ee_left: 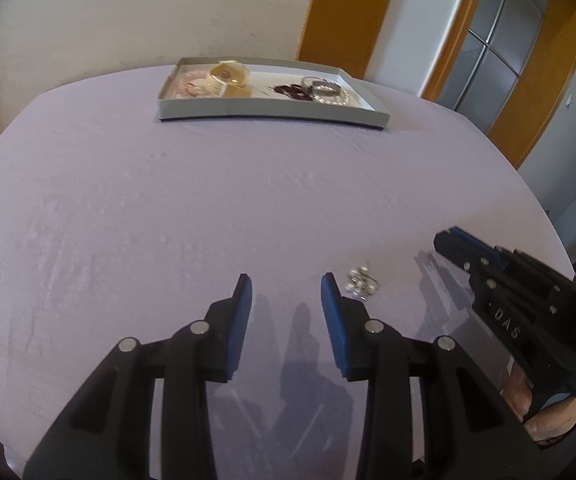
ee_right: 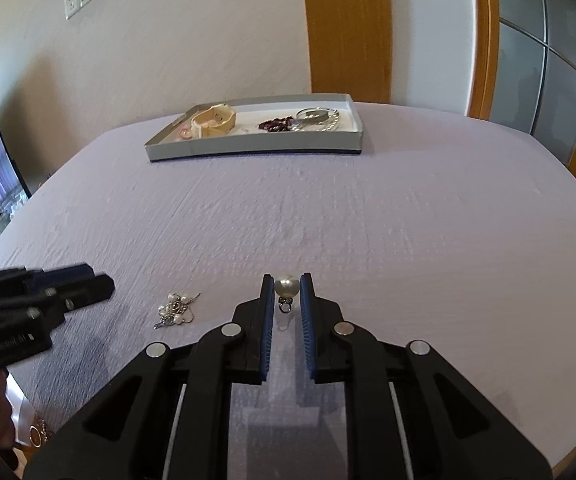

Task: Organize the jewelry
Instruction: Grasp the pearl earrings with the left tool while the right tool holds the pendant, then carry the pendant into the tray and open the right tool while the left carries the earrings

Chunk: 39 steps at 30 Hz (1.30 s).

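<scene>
On my lilac-clothed worktop (ee_right: 368, 208), the shallow grey jewelry tray (ee_right: 247, 146) sits at twelve o'clock, unobstructed. A silver pearl-cluster earring (ee_right: 175, 310) lies at nine o'clock of my right tongs (ee_right: 286, 286), which pinch a round white pearl pendant (ee_right: 286, 285). My left tongs (ee_left: 285, 292) stand part-open, empty.

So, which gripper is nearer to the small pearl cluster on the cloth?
Left. The left gripper hovers open just beside the pearl cluster. The right gripper, shut on a pearl bead, is farther off.
</scene>
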Available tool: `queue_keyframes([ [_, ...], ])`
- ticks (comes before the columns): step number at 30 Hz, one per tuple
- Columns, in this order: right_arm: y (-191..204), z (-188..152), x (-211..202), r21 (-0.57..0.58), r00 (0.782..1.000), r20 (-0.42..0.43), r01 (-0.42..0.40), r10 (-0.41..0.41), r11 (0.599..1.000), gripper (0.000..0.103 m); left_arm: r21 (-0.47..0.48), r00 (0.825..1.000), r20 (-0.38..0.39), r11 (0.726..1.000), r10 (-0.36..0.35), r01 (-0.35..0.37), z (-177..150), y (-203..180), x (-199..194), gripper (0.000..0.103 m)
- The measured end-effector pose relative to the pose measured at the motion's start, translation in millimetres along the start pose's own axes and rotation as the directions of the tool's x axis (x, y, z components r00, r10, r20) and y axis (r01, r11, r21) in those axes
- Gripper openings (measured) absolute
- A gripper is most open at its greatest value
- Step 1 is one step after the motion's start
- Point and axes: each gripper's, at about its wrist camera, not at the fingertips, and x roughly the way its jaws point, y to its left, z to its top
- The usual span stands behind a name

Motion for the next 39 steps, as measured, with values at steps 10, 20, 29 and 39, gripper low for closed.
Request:
queue_keyframes([
  [10, -24, 1, -9, 0.048, 1.0, 0.023, -0.001, 0.0, 0.999, 0.014, 0.025, 0.999, -0.011, 0.999, -0.03, 0.03, -17, -30, 7, 0.037],
  [20, -41, -1, -14, 0.096, 0.999, 0.035, -0.01, 0.007, 0.995, 0.014, 0.055, 1.0, -0.004, 0.998, 0.013, -0.013, -16, -64, 23, 0.037],
  [29, -52, 2, -21, 0.14, 0.999, 0.046, -0.02, 0.014, 0.99, 0.014, 0.07, 0.991, 0.052, 0.99, 0.12, -0.124, -15, -86, 33, 0.01],
  [39, -52, 5, -29, 0.145, 0.997, 0.064, -0.045, 0.036, 0.988, 0.014, 0.054, 0.991, 0.066, 0.992, 0.113, -0.117, -17, -83, 31, 0.002],
])
